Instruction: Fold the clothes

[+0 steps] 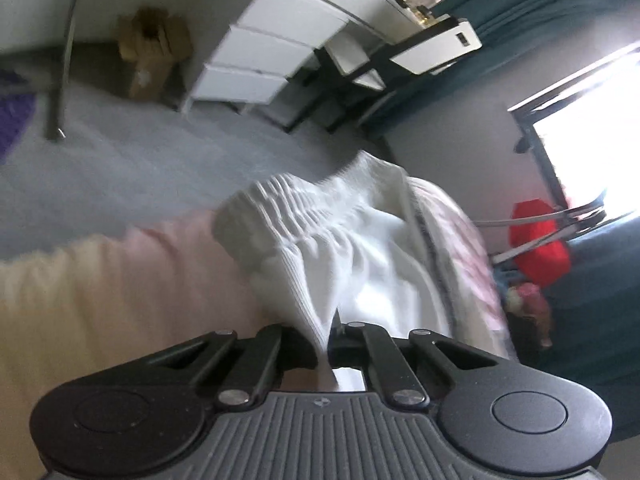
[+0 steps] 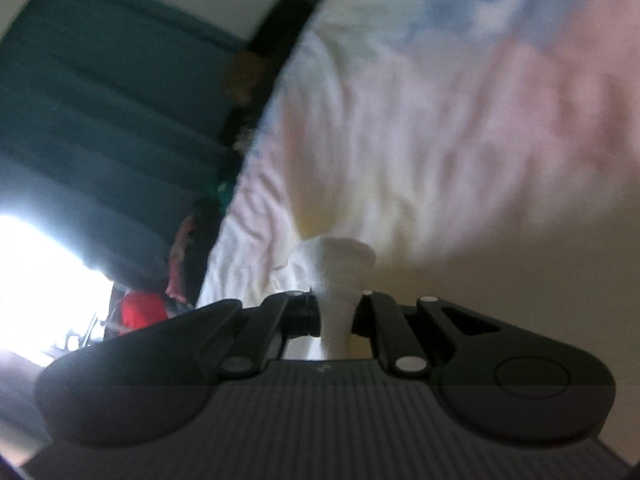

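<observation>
A white ribbed garment (image 1: pixel 320 240) with a gathered elastic band hangs stretched in the left wrist view. My left gripper (image 1: pixel 326 344) is shut on its edge, the cloth pinched between the jaws. In the right wrist view my right gripper (image 2: pixel 334 312) is shut on a bunched white piece of the same garment (image 2: pixel 332 264). Below lies a pastel tie-dye bed cover (image 2: pixel 460 100), also in the left wrist view (image 1: pixel 100 300). Both views are blurred.
A white drawer unit (image 1: pixel 260 52) and desk stand on grey carpet (image 1: pixel 140 168) beside a cardboard box (image 1: pixel 150 52). Teal curtains (image 2: pixel 100 92) flank a bright window (image 1: pixel 592 148). A red object (image 1: pixel 540 248) sits by the bed edge.
</observation>
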